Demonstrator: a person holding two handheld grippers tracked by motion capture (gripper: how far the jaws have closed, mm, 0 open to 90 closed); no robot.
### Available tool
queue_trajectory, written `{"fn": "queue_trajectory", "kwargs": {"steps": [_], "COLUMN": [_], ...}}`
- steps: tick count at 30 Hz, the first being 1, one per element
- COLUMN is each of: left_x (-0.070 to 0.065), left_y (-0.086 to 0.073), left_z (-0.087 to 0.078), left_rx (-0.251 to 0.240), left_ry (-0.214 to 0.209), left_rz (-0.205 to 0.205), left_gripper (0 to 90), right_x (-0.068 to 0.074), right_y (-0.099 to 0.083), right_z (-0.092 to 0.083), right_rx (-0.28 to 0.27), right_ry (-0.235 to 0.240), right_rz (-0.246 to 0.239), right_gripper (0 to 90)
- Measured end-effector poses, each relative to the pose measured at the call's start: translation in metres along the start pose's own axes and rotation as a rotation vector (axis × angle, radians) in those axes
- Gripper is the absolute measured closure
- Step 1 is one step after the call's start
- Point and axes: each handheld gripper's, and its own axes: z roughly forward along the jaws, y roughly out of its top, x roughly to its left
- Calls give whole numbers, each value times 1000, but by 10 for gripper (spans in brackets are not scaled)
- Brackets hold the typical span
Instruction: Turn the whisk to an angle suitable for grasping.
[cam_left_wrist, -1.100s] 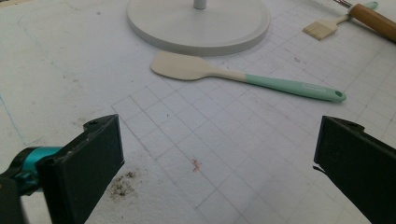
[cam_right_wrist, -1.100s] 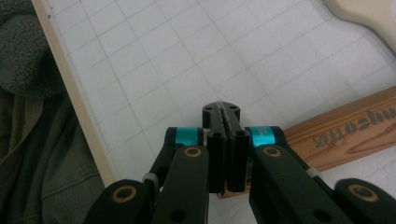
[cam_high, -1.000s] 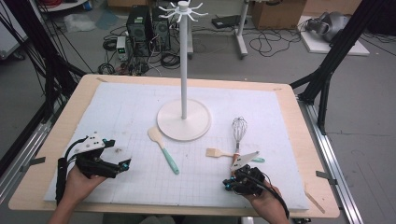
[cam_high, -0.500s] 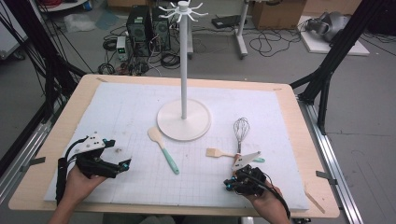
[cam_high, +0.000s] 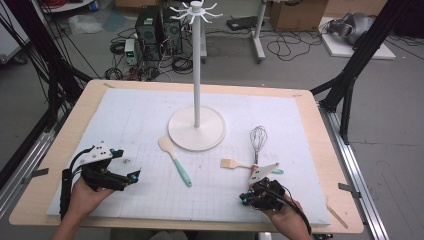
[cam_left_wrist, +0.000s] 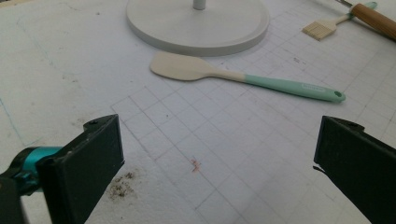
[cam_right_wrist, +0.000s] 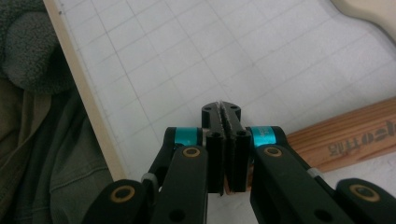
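Left gripper (cam_high: 134, 176) gapes wide, empty, near the cream-and-teal silicone spatula (cam_high: 175, 160); right gripper (cam_high: 243, 197) is closed, empty, beside the wooden-handled wire whisk (cam_high: 257, 140).

A white mat (cam_high: 150, 115) ruled with a thin grey grid covers the pale wood table (cam_high: 330, 150). The spatula (cam_high: 175, 159) has a cream blade and a mint-green handle. The stand (cam_high: 196, 131) is white throughout. The whisk (cam_high: 257, 142) has silver wires and a wood-brown handle; the small brush (cam_high: 236, 164) is pale wood. Each claw, left (cam_high: 131, 176) and right (cam_high: 246, 196), is black with teal accents
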Motion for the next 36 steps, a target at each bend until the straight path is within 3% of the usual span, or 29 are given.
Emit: {"fn": "queue_trajectory", "kwargs": {"steps": [11,36], "left_x": [0,0], "left_y": [0,0], "left_z": [0,1], "left_rx": [1,1], "left_ry": [-1,1], "left_rz": [2,-1], "left_gripper": [18,17], "right_x": [-4,-19], "right_y": [-3,-18], "right_z": [-4,-21], "right_rx": [12,13], "right_ry": [-21,-81], "right_rz": [-3,64], "right_gripper": [888,887]}}
